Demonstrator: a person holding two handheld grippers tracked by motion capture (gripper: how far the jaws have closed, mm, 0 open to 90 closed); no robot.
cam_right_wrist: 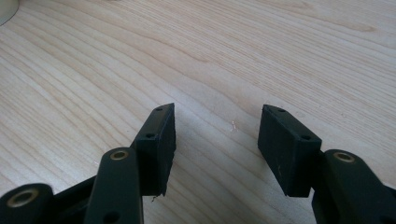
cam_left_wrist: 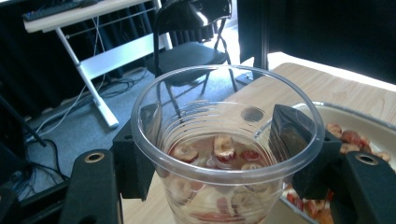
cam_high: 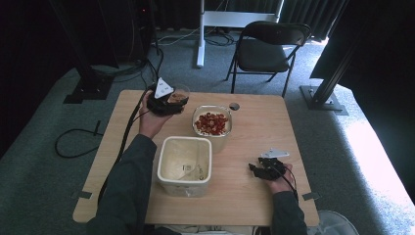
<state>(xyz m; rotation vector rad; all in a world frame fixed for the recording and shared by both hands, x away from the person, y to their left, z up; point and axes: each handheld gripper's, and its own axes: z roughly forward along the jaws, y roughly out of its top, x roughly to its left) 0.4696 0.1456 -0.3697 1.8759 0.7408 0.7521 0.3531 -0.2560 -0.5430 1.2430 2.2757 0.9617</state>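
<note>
Clear plastic cup (cam_left_wrist: 227, 154), one, clamped in left tongs (cam_high: 169, 102); right tongs (cam_right_wrist: 217, 140) apart; two tubs on table.

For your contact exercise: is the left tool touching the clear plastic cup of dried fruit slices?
Touching. The left gripper view shows the left tool pressing both black pads against the clear plastic cup.

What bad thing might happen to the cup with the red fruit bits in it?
1. The left gripper squeezes the thin clear plastic cup from both sides; it may buckle or slip out.
2. The cup is well filled with fruit pieces, so tipping it could spill some on the table.
3. The glass bowl sits right beside it and could get bumped.
</note>
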